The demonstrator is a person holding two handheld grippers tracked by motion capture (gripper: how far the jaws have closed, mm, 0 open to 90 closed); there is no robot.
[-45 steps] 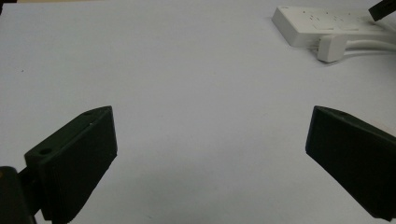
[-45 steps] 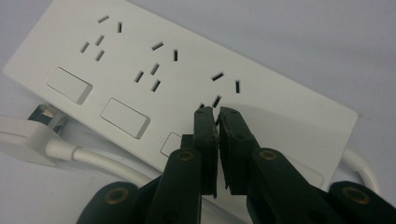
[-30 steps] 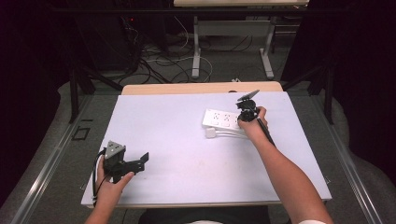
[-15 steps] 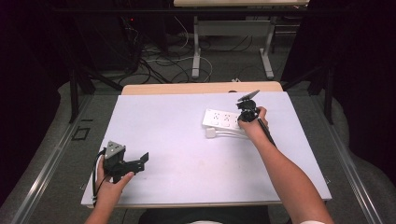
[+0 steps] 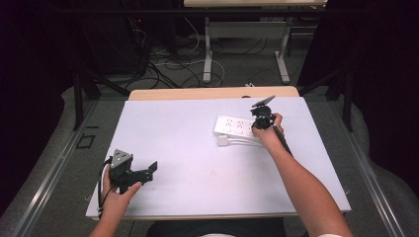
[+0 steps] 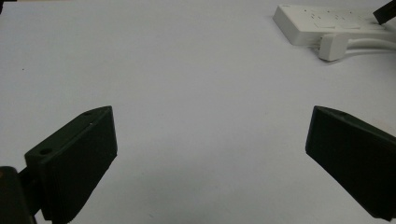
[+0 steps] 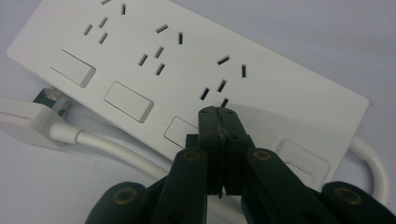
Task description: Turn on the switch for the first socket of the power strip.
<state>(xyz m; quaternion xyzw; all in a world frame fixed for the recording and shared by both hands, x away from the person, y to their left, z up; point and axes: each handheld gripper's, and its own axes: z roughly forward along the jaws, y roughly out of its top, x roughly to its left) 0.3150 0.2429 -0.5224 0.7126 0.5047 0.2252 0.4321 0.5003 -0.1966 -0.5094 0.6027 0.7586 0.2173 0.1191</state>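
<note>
I am holding my left gripper low at the near left corner of the flat white table, with its two black jaws standing wide apart and nothing between them. In the left gripper view the bare tabletop is lying between the jaws, and the white rectangular plastic power strip is sitting far off toward the upper right, well apart from this tool.

I am holding my right gripper over the power strip at the far right part of the table, my right hand wrapped around its handle. Its jaws are pressed together, pad against pad, with nothing caught between them. In the right gripper view the closed tips are sitting at the strip's top face just beside one of its square white rocker switches and below a set of socket slots (whether the tips are actually touching the plastic I cannot tell).

The strip's white round cord is running along its near side, and a white flat plug is lying just beside the strip's end.
</note>
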